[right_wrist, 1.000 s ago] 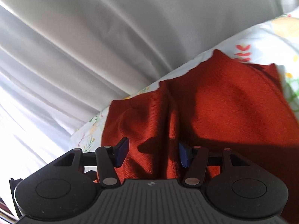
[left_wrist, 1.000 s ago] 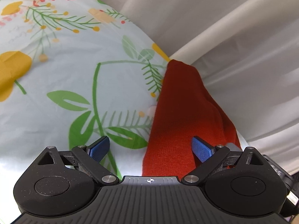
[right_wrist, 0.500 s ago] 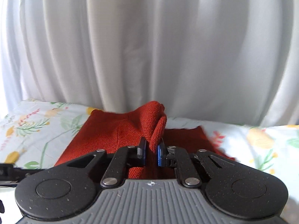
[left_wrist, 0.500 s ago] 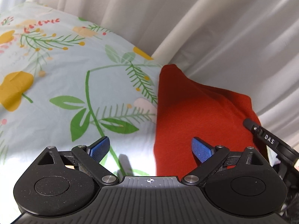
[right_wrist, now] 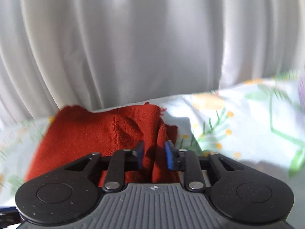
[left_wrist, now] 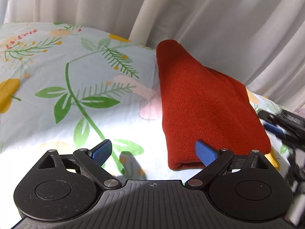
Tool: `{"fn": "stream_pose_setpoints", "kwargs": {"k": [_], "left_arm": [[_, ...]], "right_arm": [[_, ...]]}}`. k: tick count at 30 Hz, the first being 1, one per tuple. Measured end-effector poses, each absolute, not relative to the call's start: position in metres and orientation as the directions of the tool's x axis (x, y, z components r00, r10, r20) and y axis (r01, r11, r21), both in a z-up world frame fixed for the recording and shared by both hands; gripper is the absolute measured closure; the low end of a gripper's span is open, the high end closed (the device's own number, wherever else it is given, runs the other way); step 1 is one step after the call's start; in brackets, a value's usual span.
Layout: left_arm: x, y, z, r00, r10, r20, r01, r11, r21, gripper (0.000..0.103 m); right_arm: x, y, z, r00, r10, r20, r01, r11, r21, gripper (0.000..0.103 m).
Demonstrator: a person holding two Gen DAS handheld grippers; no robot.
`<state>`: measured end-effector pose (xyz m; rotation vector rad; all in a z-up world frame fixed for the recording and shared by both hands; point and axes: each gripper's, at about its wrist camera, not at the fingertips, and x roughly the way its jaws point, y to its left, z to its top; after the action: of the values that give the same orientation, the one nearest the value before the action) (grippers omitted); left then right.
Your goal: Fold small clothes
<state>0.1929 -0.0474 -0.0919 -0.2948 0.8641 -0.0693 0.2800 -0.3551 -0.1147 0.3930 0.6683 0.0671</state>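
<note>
Knitwear status: red knit garment (left_wrist: 205, 110) lies folded over on the floral bedsheet (left_wrist: 76, 80), near the white curtain (left_wrist: 209, 19). My left claw (left_wrist: 154, 152) is spread wide and empty, right pad just in front of the near folded edge. My right claw (right_wrist: 154, 156) has a raised ridge of the same garment (right_wrist: 106, 133) between its pads (right_wrist: 141, 152); they look slightly parted, and with the motion blur I cannot tell whether the grip holds.

Risks, as I judge them:
- loose knit slips out of the right claw, so the fold collapses;
- pulling drags the whole garment across the slick sheet, since the left claw pins nothing;
- layers shear and the edges end misaligned.
</note>
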Motion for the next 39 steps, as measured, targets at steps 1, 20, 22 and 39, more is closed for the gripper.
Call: {"fn": "stream_pose_setpoints", "kwargs": {"k": [1,20,22,39], "left_arm": [[0.191,-0.05,-0.09,0.653,-0.168,-0.739,-0.059,0.961,-0.27,0.005],[0.209,-0.078,-0.103,0.665,0.013,-0.747,-0.09,0.994,-0.063,0.007],[0.208,-0.067,-0.103,0.659,-0.005,-0.752,-0.091,0.992,-0.086,0.005],[0.197,0.012,-0.087,0.586,0.067,-0.807,-0.245,0.964,-0.098,0.006]], "right_arm": [[0.268,-0.367,-0.117,0.778,0.227,-0.586,0.083,0.888,0.453,0.053],[0.237,-0.394,-0.161,0.766,0.598,-0.238,0.105,0.249,0.963,0.087],[0.239,-0.394,-0.153,0.753,0.524,-0.398,0.145,0.457,0.877,0.087],[0.229,-0.399,-0.111,0.756,0.222,-0.616,0.157,0.852,0.499,0.065]]}}
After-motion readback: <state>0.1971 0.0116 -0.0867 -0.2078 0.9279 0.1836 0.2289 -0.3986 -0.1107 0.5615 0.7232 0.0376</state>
